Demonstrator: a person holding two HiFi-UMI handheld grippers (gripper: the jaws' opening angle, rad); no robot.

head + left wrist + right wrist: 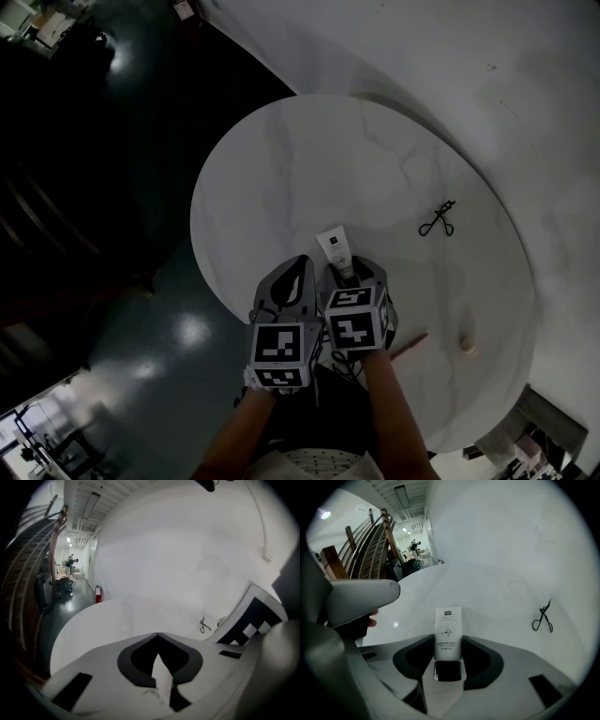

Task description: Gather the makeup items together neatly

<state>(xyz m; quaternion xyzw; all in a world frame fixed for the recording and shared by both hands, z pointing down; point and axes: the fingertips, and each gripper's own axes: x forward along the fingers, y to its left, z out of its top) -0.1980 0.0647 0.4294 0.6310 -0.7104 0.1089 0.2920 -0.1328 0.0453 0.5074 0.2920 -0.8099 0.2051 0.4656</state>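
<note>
Two tools: the right tool pinches a flat white, black-capped tube on the round marbled counter; the left tool is closed.

smooth marble-look table, matt plastic tube, thin metal eyelash curler, glossy floor

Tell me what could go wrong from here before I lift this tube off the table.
1. The right gripper grips the tube near its black cap, with most of the body sticking out ahead; it may pivot or slip when lifted.
2. The shut left gripper sits right beside it; a sideways move could knock them together.
3. A pinkish stick lies close to the right forearm; a sweep could knock it away.
</note>
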